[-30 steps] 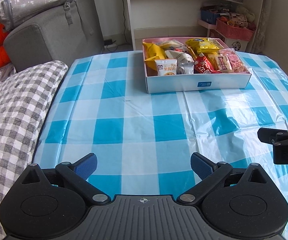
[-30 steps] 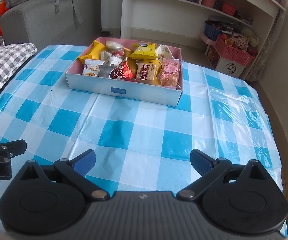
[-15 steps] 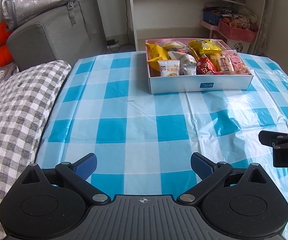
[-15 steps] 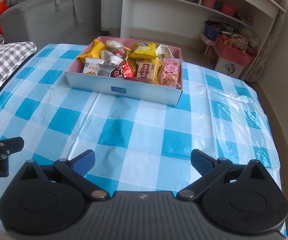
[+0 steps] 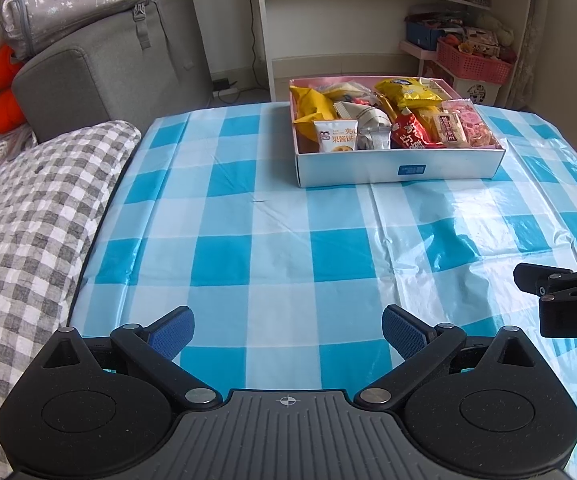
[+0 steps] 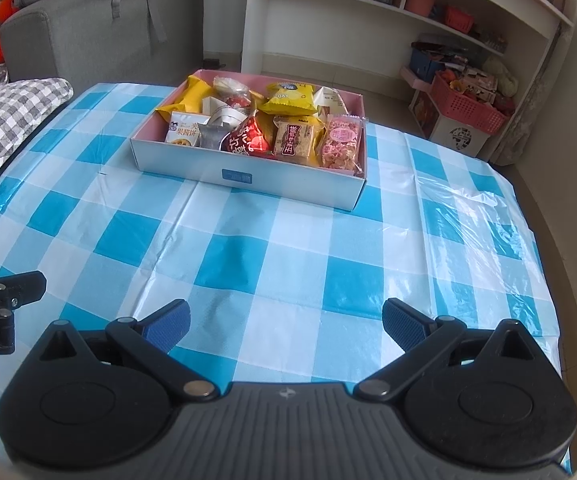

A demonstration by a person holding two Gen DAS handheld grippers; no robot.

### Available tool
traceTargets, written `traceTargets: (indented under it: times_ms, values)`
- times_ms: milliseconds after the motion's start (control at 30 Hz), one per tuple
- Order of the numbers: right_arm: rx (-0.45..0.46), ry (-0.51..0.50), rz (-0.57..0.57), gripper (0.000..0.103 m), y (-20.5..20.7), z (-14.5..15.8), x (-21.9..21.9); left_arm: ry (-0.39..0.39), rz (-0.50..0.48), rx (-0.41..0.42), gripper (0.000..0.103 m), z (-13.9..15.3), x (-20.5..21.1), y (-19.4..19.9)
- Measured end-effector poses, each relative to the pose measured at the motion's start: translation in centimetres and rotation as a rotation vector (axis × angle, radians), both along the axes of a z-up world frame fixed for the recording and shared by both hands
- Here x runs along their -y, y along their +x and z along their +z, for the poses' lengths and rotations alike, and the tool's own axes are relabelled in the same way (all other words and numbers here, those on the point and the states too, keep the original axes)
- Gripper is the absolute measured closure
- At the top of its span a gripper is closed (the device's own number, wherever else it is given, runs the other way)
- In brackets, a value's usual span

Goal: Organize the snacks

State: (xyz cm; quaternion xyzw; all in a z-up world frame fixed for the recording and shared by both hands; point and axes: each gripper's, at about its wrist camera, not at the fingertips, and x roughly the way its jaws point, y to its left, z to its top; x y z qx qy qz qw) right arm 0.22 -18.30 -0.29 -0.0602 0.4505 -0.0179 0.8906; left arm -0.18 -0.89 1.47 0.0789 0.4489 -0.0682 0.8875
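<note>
A white box with a pink lining (image 5: 398,169) (image 6: 248,174) stands at the far side of the blue-checked table. It holds several snack packs: yellow bags (image 5: 406,90) (image 6: 290,98), a red pack (image 5: 410,136) (image 6: 248,140), a pink pack (image 6: 342,142) and a white biscuit pack (image 5: 336,136) (image 6: 184,132). My left gripper (image 5: 287,330) hangs open over the near table, nothing between its blue pads. My right gripper (image 6: 285,326) is likewise open and empty, well short of the box.
A grey-checked cushion (image 5: 28,216) lies along the table's left edge, with a grey sofa (image 5: 108,64) behind it. A white shelf unit (image 6: 388,12) and a red basket (image 6: 468,106) stand beyond the table. Part of the right gripper (image 5: 568,296) shows at the left view's right edge.
Both grippers stay open. The left view has shifted slightly, so the box sits a little further right in it; the right view is nearly the same.
</note>
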Motion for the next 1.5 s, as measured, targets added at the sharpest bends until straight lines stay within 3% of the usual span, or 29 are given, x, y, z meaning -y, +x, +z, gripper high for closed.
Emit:
traceTargets:
  times_ms: [1500]
  values:
    - [0.001, -0.008, 0.007, 0.001, -0.14, -0.15, -0.14, 0.001, -0.007, -0.001, 0.002, 0.03, 0.36, -0.13]
